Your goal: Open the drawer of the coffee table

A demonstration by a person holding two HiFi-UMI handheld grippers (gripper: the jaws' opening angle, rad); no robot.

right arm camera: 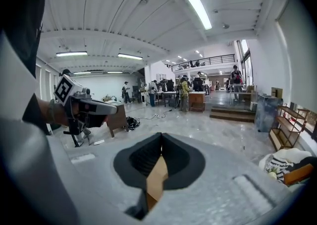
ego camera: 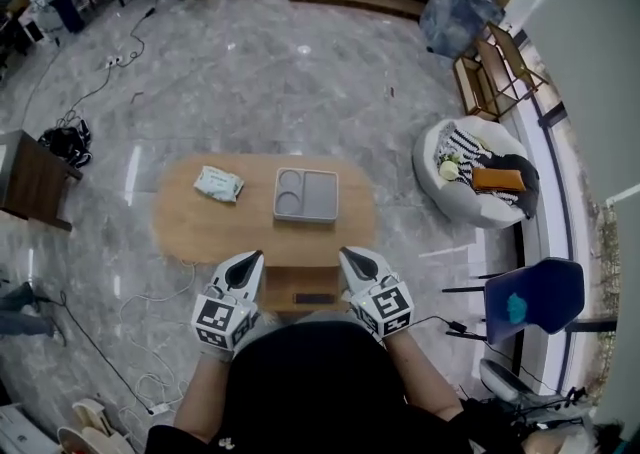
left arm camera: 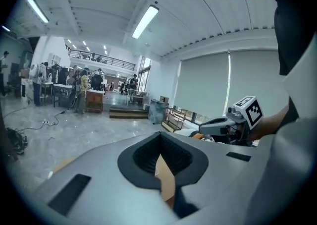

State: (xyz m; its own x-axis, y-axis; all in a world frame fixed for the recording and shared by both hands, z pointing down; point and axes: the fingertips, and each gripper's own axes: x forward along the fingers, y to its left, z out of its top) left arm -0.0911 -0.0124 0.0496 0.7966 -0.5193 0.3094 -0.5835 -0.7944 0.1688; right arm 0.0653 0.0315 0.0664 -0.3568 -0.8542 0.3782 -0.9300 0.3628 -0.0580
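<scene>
Left gripper (ego camera: pixel 258 256): clenched, empty.
Right gripper (ego camera: pixel 343 252): clenched, empty.
Drawer (ego camera: pixel 300 287): sticking out under tabletop (ego camera: pixel 200 227) near edge, between both grippers.

Low in the centre of the head view, the left gripper (ego camera: pixel 256 258) and the right gripper (ego camera: pixel 346 254) sit side by side, tips pointing up-frame. Each has its jaws pressed together with nothing between them.

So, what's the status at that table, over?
Left gripper and right gripper shut, empty. Drawer of the coffee table looks pulled out. Tray and packet on top, nothing blocking.
</scene>
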